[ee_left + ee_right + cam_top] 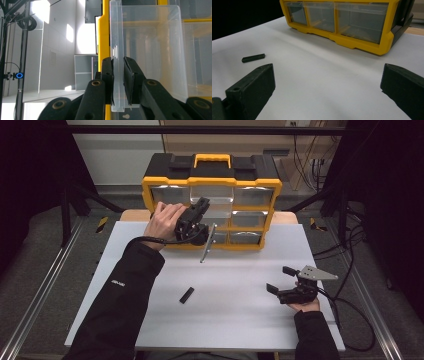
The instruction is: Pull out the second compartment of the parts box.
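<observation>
A yellow and black drawer organizer (210, 182) stands at the back of the white tabletop (235, 320). My left gripper (202, 205) reaches up to its top middle clear drawer (216, 200). In the left gripper view, the left gripper (118, 62) is shut on the front wall of the clear drawer (150, 50), one pad on each side of the thin plastic. My right gripper (279, 279) rests low over the table at the right, open with nothing between its jaws. In the right gripper view, the right gripper (328, 75) faces the organizer (359, 45).
A small black bar (186, 295) lies loose on the white top near the middle, and it lies far left as the black bar (253, 58) in the right gripper view. Cables run on the floor at the right. Metal rails flank the table.
</observation>
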`<control>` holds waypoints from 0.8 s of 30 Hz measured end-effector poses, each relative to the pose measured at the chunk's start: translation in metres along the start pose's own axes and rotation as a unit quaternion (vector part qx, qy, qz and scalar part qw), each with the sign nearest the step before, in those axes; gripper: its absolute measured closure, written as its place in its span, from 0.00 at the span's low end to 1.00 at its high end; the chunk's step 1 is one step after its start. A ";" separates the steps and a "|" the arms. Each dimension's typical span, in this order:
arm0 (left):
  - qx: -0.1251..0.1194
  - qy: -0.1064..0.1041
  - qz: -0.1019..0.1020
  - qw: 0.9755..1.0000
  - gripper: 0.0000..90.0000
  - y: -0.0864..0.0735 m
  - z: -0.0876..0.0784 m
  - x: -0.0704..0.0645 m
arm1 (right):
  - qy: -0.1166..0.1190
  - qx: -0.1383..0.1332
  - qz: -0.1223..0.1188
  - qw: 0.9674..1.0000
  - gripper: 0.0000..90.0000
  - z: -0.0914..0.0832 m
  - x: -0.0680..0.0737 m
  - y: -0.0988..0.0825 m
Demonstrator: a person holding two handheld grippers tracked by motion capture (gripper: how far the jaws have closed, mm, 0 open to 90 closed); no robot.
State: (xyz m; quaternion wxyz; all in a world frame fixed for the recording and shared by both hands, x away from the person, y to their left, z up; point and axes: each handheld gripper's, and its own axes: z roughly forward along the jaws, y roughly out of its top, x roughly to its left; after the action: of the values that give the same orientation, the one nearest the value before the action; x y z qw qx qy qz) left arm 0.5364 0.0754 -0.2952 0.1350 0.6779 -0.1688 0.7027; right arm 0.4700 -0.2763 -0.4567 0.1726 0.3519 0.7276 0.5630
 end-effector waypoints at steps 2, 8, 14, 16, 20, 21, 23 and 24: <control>0.001 -0.001 -0.001 1.000 0.87 0.000 -0.001 -0.001 | 0.000 0.000 0.000 1.000 0.00 0.000 0.000 0.000; 0.000 0.002 0.001 1.000 0.87 0.000 -0.004 -0.001 | 0.001 0.001 0.001 1.000 0.00 0.000 0.000 0.000; -0.002 0.006 -0.001 1.000 0.87 -0.001 -0.005 -0.002 | 0.000 0.001 0.001 1.000 0.00 0.000 0.000 0.000; -0.002 0.003 -0.001 1.000 0.87 -0.001 -0.005 -0.002 | 0.000 0.001 0.000 1.000 0.00 0.000 0.000 0.000; -0.003 0.003 0.003 1.000 0.87 0.000 -0.007 -0.001 | 0.000 0.001 0.001 1.000 0.00 0.000 0.000 0.000; -0.001 0.002 0.002 1.000 0.87 0.000 -0.008 -0.001 | 0.000 0.001 0.000 1.000 0.00 0.000 0.000 0.000; -0.002 0.003 0.004 1.000 0.87 0.001 -0.009 -0.001 | 0.000 0.001 0.001 1.000 0.00 0.000 0.000 0.000; -0.003 0.003 0.004 1.000 0.87 0.001 -0.009 0.000 | 0.000 0.001 0.001 1.000 0.00 0.000 0.000 0.000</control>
State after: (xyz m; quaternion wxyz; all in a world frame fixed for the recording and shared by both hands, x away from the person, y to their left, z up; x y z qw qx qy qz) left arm 0.5276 0.0781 -0.2960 0.1348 0.6745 -0.1733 0.7049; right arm 0.4701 -0.2761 -0.4570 0.1718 0.3523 0.7277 0.5628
